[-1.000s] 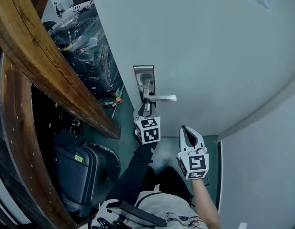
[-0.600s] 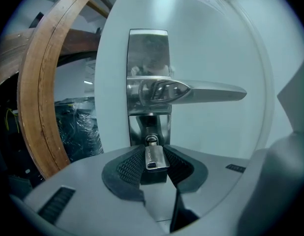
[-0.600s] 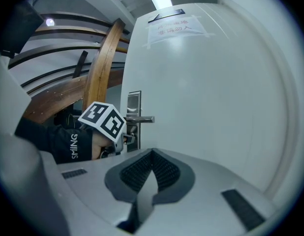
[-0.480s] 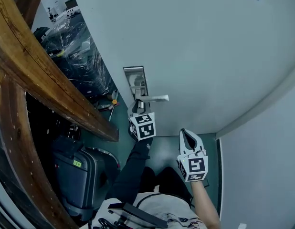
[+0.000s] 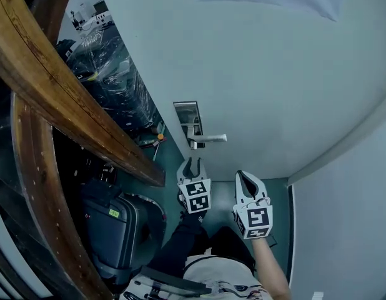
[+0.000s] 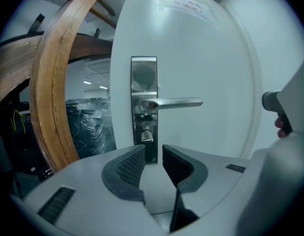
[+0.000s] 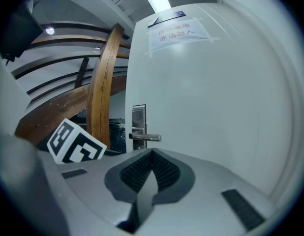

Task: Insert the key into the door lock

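A white door [image 5: 274, 74] fills the view, with a steel lock plate [image 6: 144, 75] near its left edge and a lever handle [image 6: 174, 103] pointing right. The left gripper [image 6: 153, 155] hangs just short of the plate, spread and empty, while the right gripper [image 7: 152, 157] beside it is pressed together on nothing. The small key [image 6: 146, 134] appears to sit in the keyhole under the handle, so any seating push should go straight in, level, clear of the lever.
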Available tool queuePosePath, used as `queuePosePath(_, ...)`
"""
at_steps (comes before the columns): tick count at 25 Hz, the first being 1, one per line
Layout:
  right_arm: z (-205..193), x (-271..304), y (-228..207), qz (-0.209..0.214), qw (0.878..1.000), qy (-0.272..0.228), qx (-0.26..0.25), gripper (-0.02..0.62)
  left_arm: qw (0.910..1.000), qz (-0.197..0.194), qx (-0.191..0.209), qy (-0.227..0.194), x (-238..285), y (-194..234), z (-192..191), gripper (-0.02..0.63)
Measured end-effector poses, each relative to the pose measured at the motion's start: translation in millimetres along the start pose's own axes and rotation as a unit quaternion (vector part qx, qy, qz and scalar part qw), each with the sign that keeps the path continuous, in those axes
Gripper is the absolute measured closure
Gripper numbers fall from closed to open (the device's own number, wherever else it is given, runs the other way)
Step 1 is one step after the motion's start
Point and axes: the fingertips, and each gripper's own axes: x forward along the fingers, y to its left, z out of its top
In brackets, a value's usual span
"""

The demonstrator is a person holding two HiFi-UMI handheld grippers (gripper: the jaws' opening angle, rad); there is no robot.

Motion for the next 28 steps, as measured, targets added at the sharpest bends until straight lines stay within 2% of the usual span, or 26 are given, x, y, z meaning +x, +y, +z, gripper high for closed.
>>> queuePosePath(5, 31.3, -3.5, 10.0, 0.013, 1.0, -0.002, 0.004, 0.591, 0.9995, -0.01, 0.009, -0.029, -41.0, -3.0, 35.7, 0.489)
queuePosePath(8, 53.7, -12.7, 14.7, 0.015, 1.0, -0.003, 0.007, 0.591, 0.9989, -0.007, 0.022, -0.042, -66.9, -4.7, 59.7, 0.579)
queuePosePath(12, 84.8, -26.6, 22.7, 0.018, 1.0, -0.006, 0.012, 0.591, 0.9986, -0.012, 0.023, -0.047, -97.3, -6.9, 86.0, 0.601)
queuePosePath(20, 127.1, -49.5, 34.2, 0.022, 0.999, -0.028, 0.007, 0.591, 0.997, -0.002, 0.024, -0.074, -136.0, -10.8, 123.9, 0.601)
queuePosePath(28, 146.8, -61.8, 37.8, 0.019, 0.998, -0.05, 0.015, 0.591, 0.9948, -0.001, 0.026, -0.099, -164.5, -13.7, 143.7, 0.601)
